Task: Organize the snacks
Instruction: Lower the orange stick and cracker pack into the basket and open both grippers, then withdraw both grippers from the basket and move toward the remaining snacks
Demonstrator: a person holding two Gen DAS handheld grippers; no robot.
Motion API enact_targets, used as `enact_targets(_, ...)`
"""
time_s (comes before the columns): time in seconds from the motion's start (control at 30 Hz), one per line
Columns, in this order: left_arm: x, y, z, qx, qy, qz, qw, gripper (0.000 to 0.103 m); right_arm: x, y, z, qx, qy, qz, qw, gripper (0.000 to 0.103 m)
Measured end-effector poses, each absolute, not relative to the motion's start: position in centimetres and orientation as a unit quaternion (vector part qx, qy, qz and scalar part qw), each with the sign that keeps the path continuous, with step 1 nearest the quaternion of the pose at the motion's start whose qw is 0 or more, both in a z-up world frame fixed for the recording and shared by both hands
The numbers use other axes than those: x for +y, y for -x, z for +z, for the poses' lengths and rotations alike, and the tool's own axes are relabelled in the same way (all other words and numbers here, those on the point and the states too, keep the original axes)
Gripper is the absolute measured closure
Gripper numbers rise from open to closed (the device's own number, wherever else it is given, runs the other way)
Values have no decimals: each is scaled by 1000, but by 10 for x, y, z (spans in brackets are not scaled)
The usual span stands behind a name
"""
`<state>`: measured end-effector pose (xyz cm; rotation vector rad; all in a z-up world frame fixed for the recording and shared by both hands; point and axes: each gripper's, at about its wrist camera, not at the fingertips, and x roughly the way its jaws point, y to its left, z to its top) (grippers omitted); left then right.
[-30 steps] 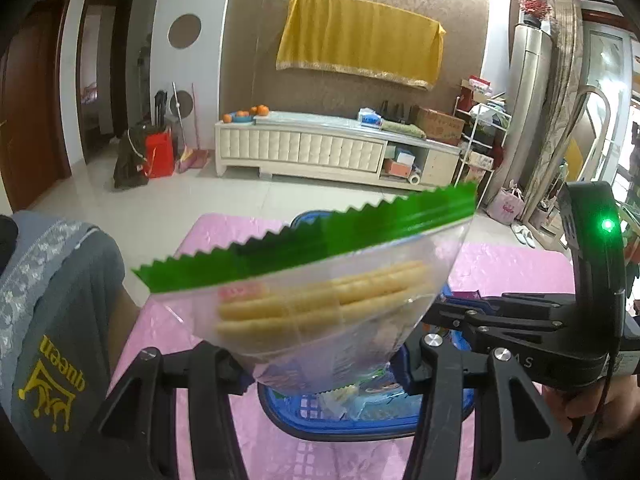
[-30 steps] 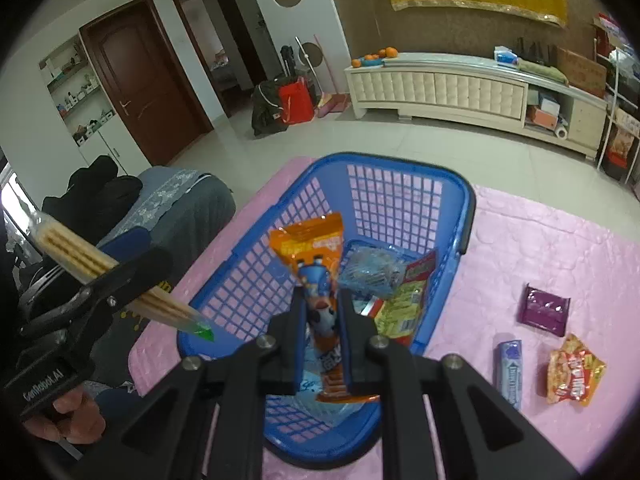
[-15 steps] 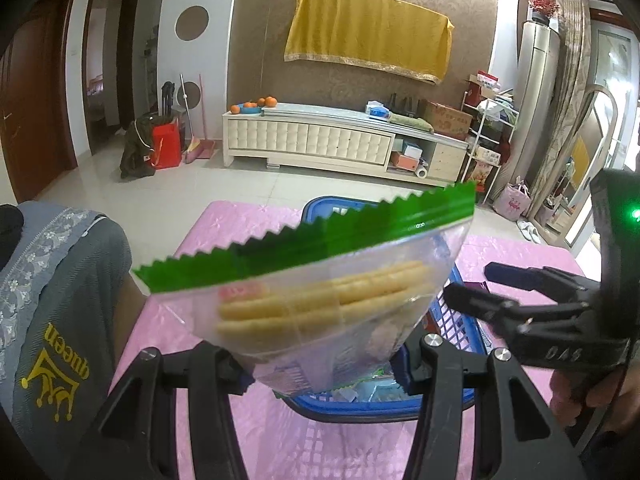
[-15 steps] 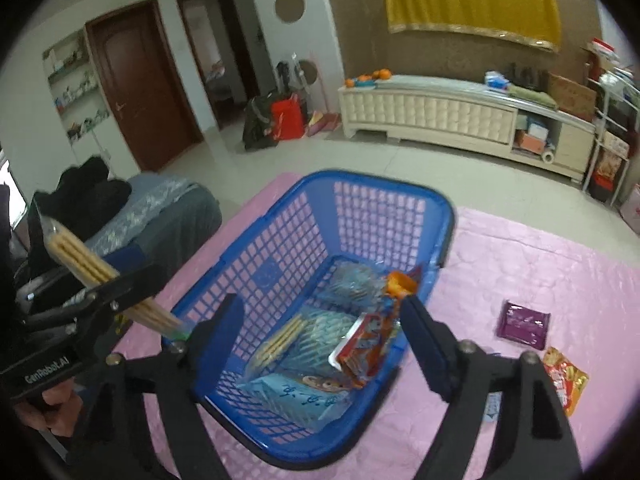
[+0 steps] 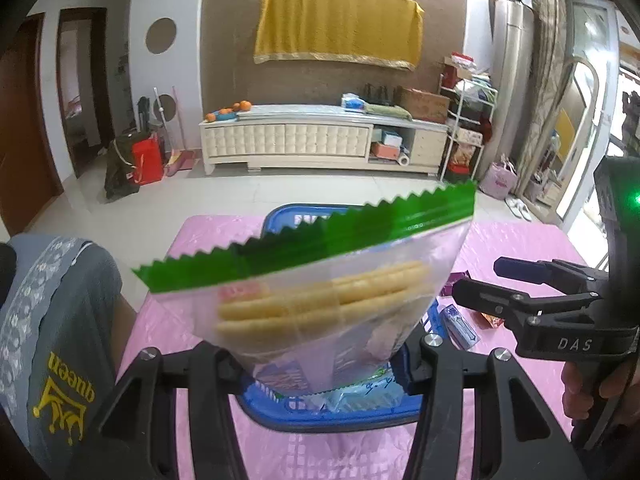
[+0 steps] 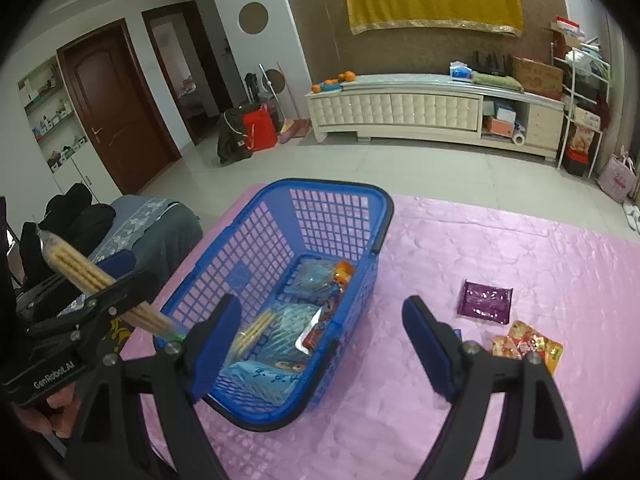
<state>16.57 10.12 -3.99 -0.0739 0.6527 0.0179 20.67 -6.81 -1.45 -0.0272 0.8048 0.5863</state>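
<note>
Clamping a biscuit pack (image 5: 320,300) in my left gripper (image 5: 320,364), right gripper (image 6: 320,344) spread empty, I see several snacks in the basket (image 6: 384,208), three loose.

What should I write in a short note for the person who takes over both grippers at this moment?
Left gripper: shut on the cracker packet, held up in the air beside the blue basket, not yet inside.
Right gripper: open and empty, above the basket's right edge.
Done: several snack packets already lie in the basket.
Left: put the cracker packet in. Then collect the purple packet, the red and yellow packet and the small blue packet, which lie on the pink tablecloth to the right of the basket.
</note>
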Motion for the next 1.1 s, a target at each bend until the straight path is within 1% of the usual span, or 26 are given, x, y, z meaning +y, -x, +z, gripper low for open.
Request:
enact_targets(0.4, 100, -235, -60, 382, -8, -1, 924, 54, -67, -240, -37, 413, 23, 263, 872, 17)
enact_targets(0.63, 98, -255, -75, 411, -29, -21, 911, 54, -60, -249, -42, 419, 32, 262, 869, 17)
enact_targets(0.67, 97, -257, -75, 409, -35, -19, 912, 51, -59, -249, -42, 419, 34, 261, 869, 17)
enact_targets(0.7, 97, -259, -75, 406, -47, -12, 913, 36, -57, -249, -42, 420, 37, 259, 869, 17)
enact_targets(0.73, 97, -260, -75, 401, -58, 0, 914, 27, -56, -247, -42, 421, 36, 260, 868, 17)
enact_targets(0.77, 97, -259, -73, 392, -70, 17, 917, 15, -56, -245, -41, 422, 35, 261, 868, 17)
enact_targets(0.87, 104, -252, -64, 381, -71, 30, 921, 15, -56, -235, -35, 417, 40, 264, 869, 17)
enact_targets(1.1, 123, -214, -39, 367, -8, 32, 930, 15, -61, -213, -7, 399, 46, 262, 878, 17)
